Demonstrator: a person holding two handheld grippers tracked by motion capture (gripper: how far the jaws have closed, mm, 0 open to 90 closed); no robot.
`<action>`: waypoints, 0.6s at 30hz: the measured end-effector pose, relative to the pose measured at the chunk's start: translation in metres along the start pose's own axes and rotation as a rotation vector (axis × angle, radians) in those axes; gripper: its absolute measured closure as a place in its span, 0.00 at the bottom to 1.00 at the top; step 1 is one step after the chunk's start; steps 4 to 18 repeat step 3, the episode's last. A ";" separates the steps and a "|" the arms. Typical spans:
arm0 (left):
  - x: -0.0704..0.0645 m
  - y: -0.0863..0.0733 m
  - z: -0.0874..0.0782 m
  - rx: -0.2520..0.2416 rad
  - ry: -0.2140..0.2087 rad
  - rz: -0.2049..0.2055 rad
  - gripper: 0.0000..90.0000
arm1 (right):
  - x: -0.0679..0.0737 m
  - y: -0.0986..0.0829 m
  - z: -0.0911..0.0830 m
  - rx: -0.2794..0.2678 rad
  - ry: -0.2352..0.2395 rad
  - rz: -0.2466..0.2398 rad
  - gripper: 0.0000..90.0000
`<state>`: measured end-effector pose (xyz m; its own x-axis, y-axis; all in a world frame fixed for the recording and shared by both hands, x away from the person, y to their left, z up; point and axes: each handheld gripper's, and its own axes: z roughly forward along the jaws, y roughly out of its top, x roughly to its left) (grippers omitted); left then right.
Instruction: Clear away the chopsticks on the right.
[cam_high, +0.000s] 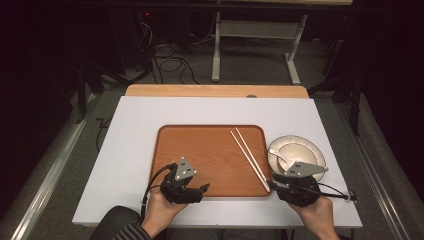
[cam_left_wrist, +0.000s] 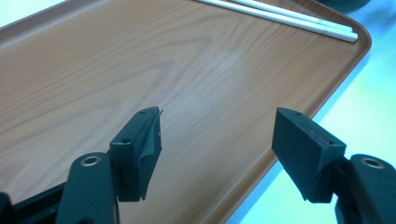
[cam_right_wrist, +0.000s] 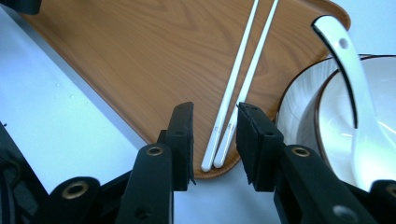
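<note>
The chopsticks are most likely what matters here: two white sticks lying side by side on the right part of the wooden tray. Their long axis runs on a diagonal, from the tray's far middle down to its near right corner, where the thicker ends rest at the rim. In the right gripper view those near ends sit just ahead of the gap between the right tool's jaws, and the sticks stretch away from it almost in line with its reach. The jaws stand partly parted, one on each side of the ends, and grip nothing; I cannot tell whether either pad touches a stick. The right hand is clearly the nearer one. If a pick-up is meant, I judge it would need only a short push forward and a squeeze across both sticks at once.

The left tool hovers over the tray's near left part, well apart from the chopsticks, with its jaws wide and nothing between them.

The tray otherwise holds nothing. Just beside its right edge, on the white bench, stands a plate with a bowl on it, and a white spoon rests in the bowl.
</note>
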<state>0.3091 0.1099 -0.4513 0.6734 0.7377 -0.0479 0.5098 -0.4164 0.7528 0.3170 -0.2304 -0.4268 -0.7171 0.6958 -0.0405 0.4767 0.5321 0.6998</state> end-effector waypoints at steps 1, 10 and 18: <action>0.000 0.000 0.000 0.000 0.000 0.000 0.37 | 0.000 0.000 0.000 0.000 0.000 0.000 0.76; 0.001 0.000 0.000 0.000 0.000 -0.003 0.37 | 0.001 0.000 0.001 0.004 0.000 -0.001 0.76; 0.001 0.000 0.000 0.000 0.000 -0.003 0.37 | 0.001 0.000 0.001 0.004 0.000 -0.001 0.76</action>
